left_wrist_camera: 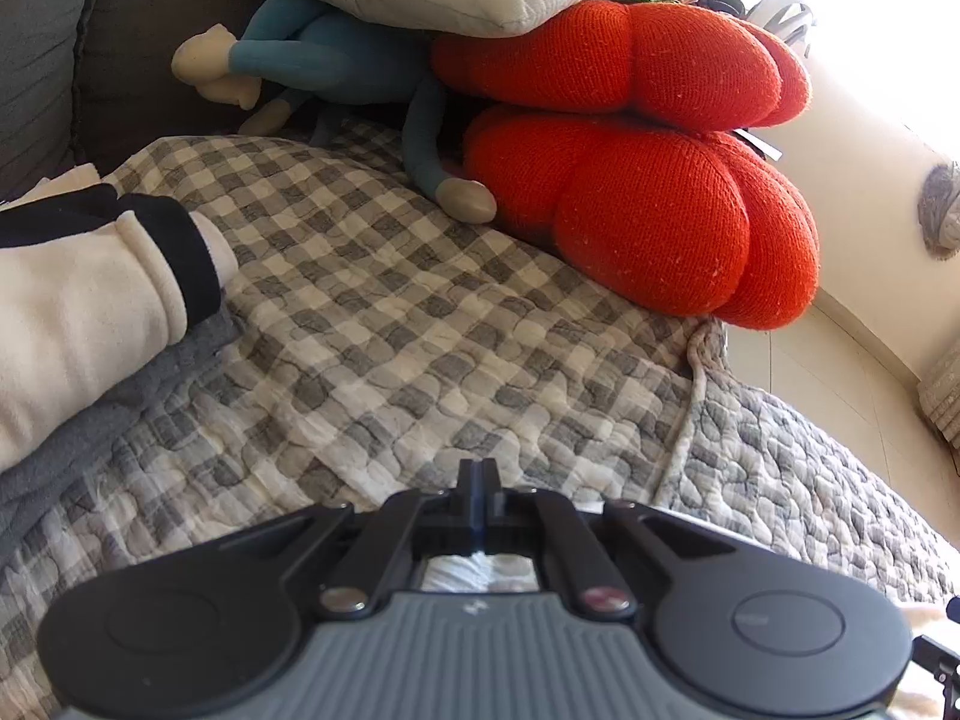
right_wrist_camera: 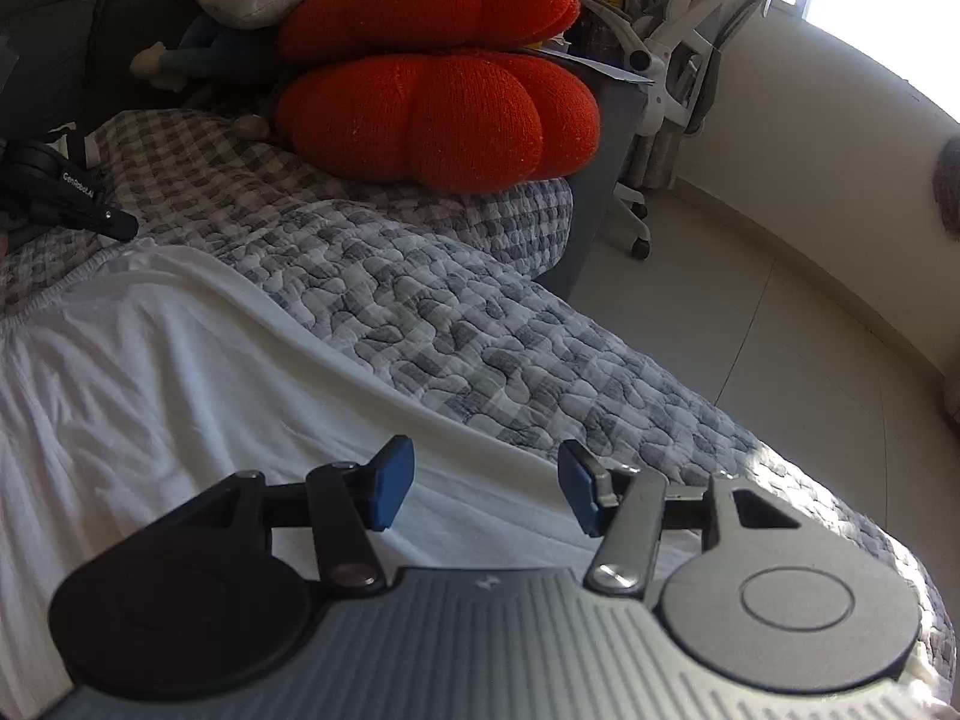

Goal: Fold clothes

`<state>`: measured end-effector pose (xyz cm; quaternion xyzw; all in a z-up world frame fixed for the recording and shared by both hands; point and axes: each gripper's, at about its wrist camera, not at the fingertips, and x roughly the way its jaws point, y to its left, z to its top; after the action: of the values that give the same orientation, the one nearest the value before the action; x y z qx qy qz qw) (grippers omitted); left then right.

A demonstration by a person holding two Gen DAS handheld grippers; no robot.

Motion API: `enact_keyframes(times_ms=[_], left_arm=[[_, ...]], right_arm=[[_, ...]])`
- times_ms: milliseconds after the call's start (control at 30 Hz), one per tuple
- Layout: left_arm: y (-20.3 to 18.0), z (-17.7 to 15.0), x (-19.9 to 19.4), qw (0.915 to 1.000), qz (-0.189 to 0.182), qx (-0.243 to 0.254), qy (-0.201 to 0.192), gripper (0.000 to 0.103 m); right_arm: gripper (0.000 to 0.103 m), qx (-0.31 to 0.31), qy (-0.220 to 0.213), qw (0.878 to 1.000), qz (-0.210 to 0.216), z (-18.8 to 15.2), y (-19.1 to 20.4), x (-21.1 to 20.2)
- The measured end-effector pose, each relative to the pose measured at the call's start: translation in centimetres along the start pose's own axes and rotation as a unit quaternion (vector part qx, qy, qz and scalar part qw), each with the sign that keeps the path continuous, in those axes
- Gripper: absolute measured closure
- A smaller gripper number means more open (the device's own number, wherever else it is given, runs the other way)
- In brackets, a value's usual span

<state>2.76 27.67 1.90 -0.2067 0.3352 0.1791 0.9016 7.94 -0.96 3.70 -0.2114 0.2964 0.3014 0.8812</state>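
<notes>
- Right gripper (right_wrist_camera: 486, 489) hovers with its blue pads well apart over the near edge of the white garment (right_wrist_camera: 180, 384), gripping nothing.
- Left gripper (left_wrist_camera: 478, 489) has its fingers pressed together; a scrap of white cloth shows just behind them, but whether it is pinched I cannot tell.
- White garment lies spread and rumpled on the checked quilt (right_wrist_camera: 456, 324), left of the right gripper, its long edge running from far left to near right.
- No neat fold shows, so folding looks unfinished.
- Orange cushions (right_wrist_camera: 438, 120) sit at the far end.
</notes>
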Motion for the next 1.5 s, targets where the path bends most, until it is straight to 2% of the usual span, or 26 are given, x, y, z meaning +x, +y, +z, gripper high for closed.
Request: enact_keyframes(times_ms=[67, 200, 233, 300, 367, 400, 433, 500, 533, 567, 667, 767, 900, 1000, 1100, 1167, 1200, 1233, 1267, 1333, 1400, 1467, 1500], left_arm=[[0.3, 0.1, 0.1, 0.9999, -0.004, -0.009, 0.003, 0.103], [1.6, 0.4, 0.5, 0.9979, -0.040, -0.041, 0.030, 0.102], [2.0, 0.5, 0.6, 0.9964, -0.051, -0.054, 0.041, 0.097], [3.0, 0.6, 0.6, 0.9933, -0.067, -0.079, 0.051, 0.093], [3.6, 0.7, 0.7, 0.9920, -0.062, -0.098, 0.051, 0.088], [3.9, 0.6, 0.9, 0.9916, -0.060, -0.102, 0.052, 0.082], [4.1, 0.6, 1.0, 0.9912, -0.059, -0.106, 0.053, 0.082], [4.3, 0.5, 1.1, 0.9904, -0.065, -0.109, 0.054, 0.082], [4.3, 0.6, 1.1, 0.9902, -0.067, -0.110, 0.055, 0.082], [4.3, 0.6, 1.1, 0.9899, -0.070, -0.111, 0.055, 0.082], [4.4, 0.8, 1.0, 0.9889, -0.079, -0.113, 0.056, 0.082], [4.5, 0.9, 0.9, 0.9878, -0.088, -0.115, 0.058, 0.080], [4.7, 1.2, 0.8, 0.9867, -0.098, -0.117, 0.057, 0.072], [5.0, 1.5, 0.3, 0.9886, -0.090, -0.113, 0.040, 0.070], [5.6, 1.8, 0.4, 0.9879, -0.089, -0.119, 0.043, 0.069], [6.4, 1.9, 0.5, 0.9855, -0.091, -0.135, 0.047, 0.069], [6.7, 2.0, 0.5, 0.9843, -0.093, -0.143, 0.047, 0.069], [7.0, 2.1, 0.4, 0.9835, -0.094, -0.147, 0.047, 0.069], [7.4, 2.2, 0.3, 0.9828, -0.097, -0.150, 0.048, 0.069], [7.9, 2.5, 0.1, 0.9818, -0.102, -0.152, 0.049, 0.069], [8.2, 2.8, -0.3, 0.9819, -0.106, -0.149, 0.050, 0.069], [8.1, 2.9, -0.7, 0.9835, -0.107, -0.139, 0.046, 0.069], [8.0, 2.8, -0.8, 0.9843, -0.105, -0.135, 0.044, 0.069]], right_arm=[[0.047, -0.036, -0.004, 0.999, 0.035, 0.9, 1.9, 0.5], [0.047, -0.061, -0.024, 0.996, 0.054, 3.1, 4.4, 1.8], [0.047, -0.057, -0.030, 0.996, 0.062, 3.7, 4.8, 2.1], [0.047, -0.061, -0.037, 0.994, 0.079, 4.6, 5.9, 3.1], [0.047, -0.099, -0.044, 0.992, 0.069, 5.3, 7.9, 3.9], [0.047, -0.118, -0.045, 0.990, 0.066, 5.8, 8.8, 4.4], [0.051, -0.130, -0.046, 0.988, 0.067, 6.1, 9.5, 4.7], [0.067, -0.135, -0.034, 0.988, 0.073, 6.9, 10.4, 5.9], [0.088, -0.133, -0.023, 0.988, 0.074, 7.1, 10.5, 6.7], [0.101, -0.131, -0.012, 0.988, 0.075, 7.3, 10.7, 7.4], [0.102, -0.117, -0.023, 0.991, 0.064, 7.9, 10.8, 7.9], [0.102, -0.104, -0.039, 0.993, 0.034, 8.7, 10.4, 7.8], [0.102, -0.093, -0.023, 0.995, 0.004, 9.0, 10.4, 9.0], [0.102, -0.099, -0.020, 0.995, -0.008, 8.6, 10.9, 9.6], [0.101, -0.089, -0.028, 0.996, 0.007, 8.9, 10.7, 9.0], [0.089, -0.092, -0.026, 0.995, 0.025, 9.4, 10.8, 8.5], [0.087, -0.099, -0.034, 0.994, 0.034, 9.6, 11.1, 8.0], [0.080, -0.106, -0.041, 0.993, 0.043, 9.8, 11.5, 7.5], [0.063, -0.112, -0.049, 0.991, 0.052, 10.1, 11.9, 7.0], [0.046, -0.132, -0.061, 0.986, 0.086, 10.4, 13.3, 6.2], [0.045, -0.156, -0.061, 0.978, 0.122, 10.6, 14.9, 5.9], [0.046, -0.179, -0.053, 0.973, 0.132, 10.9, 16.6, 6.3], [0.046, -0.176, -0.044, 0.975, 0.128, 11.2, 17.1, 7.0]])
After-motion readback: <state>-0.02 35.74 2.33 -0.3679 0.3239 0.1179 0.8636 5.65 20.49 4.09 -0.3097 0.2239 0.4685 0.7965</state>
